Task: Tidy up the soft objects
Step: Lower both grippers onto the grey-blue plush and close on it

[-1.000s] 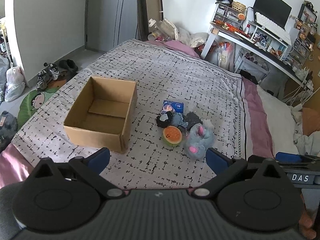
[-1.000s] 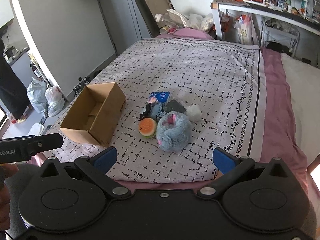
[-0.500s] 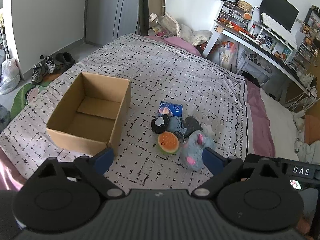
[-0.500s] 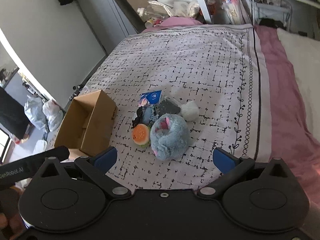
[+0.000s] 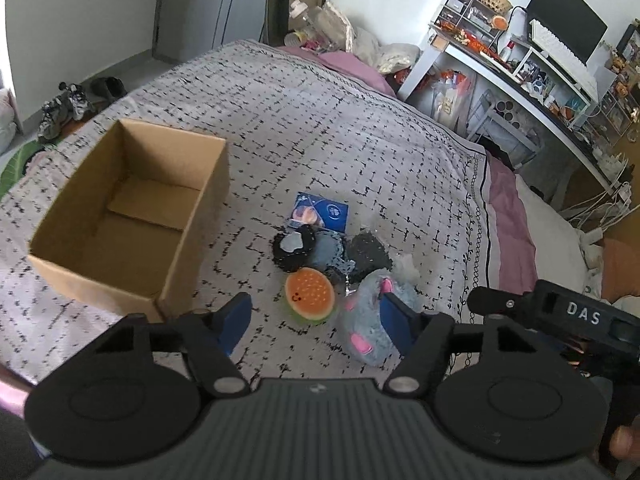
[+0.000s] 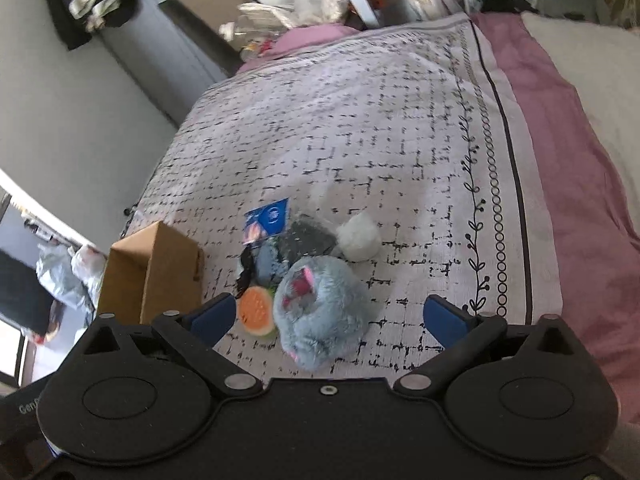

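Observation:
A pile of soft things lies on the patterned bedspread [image 5: 320, 128]: a grey-blue plush [image 5: 370, 320] [image 6: 320, 312], an orange burger squishy [image 5: 309, 295] [image 6: 256, 310], dark knitted pieces [image 5: 294, 246], a white fluffy ball [image 6: 359, 236] and a blue packet [image 5: 320, 211] [image 6: 267, 220]. An open, empty cardboard box [image 5: 128, 216] [image 6: 152, 272] sits left of the pile. My left gripper [image 5: 316, 320] is open above the near side of the pile. My right gripper [image 6: 328, 320] is open, hovering over the plush.
A desk [image 5: 520, 76] with monitor and clutter stands at the far right. Shoes [image 5: 68, 104] lie on the floor at left. A pink sheet [image 6: 560, 160] and pillow flank the bedspread on the right. Bags lie on the floor beyond the box.
Both grippers have moved forward and down toward the pile; the plush and burger now sit much closer to the fingers. Both stay open and empty.

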A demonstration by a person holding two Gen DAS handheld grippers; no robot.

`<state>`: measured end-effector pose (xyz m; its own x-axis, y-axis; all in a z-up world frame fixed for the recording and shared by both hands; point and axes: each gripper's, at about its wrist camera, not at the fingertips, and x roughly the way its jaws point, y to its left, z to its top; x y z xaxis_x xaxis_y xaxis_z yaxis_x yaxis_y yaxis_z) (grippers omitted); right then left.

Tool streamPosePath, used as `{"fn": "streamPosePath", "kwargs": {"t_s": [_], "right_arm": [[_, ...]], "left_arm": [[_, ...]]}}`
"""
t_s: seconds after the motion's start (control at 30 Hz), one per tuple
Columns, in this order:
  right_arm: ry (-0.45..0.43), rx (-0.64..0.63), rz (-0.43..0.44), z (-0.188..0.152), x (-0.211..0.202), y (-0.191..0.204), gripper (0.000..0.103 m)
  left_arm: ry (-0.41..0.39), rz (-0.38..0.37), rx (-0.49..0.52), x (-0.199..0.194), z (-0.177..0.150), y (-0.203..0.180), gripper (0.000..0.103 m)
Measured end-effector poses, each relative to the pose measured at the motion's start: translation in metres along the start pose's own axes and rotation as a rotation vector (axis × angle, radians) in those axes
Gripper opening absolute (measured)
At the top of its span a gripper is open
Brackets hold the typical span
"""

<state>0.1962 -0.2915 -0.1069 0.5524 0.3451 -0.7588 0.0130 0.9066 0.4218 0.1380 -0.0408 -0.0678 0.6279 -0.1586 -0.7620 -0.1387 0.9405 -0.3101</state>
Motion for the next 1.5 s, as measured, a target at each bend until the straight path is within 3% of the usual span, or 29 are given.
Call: {"fn": "streamPosePath", "kwargs": {"t_s": [0.17,0.47,0.9,1.07,1.17,1.3,1.5], "right_arm": [[0.04,0.083,0.03,0.005,0.02,-0.014,0.089],[0.09,0.153,0.014,0.009,0.049,-0.026,0.084],[0.175,0.258,0.02,0.01,0.086,-0.045,0.067],[0.202,0.269,0.023,0.008,0.096,-0.046,0.057],[0.207,0.276,0.031,0.007,0.099,-0.046,0.05],[0.216,0.267,0.069,0.006,0.102,-0.043,0.023],[0.183,0.239,0.089,0.008,0.091,-0.037,0.019]], "left_arm": [[0.033,-0.025,-0.014,0.025,0.004,-0.005,0.058],[0.094,-0.043,-0.027,0.068,0.005,-0.015,0.053],[0.168,-0.061,-0.042,0.116,0.003,-0.026,0.046],[0.189,-0.064,-0.057,0.127,0.001,-0.025,0.043],[0.205,-0.072,-0.067,0.133,-0.001,-0.025,0.036],[0.216,-0.106,-0.1,0.138,-0.004,-0.022,0.022],[0.172,-0.124,-0.085,0.125,-0.004,-0.024,0.013]]}}
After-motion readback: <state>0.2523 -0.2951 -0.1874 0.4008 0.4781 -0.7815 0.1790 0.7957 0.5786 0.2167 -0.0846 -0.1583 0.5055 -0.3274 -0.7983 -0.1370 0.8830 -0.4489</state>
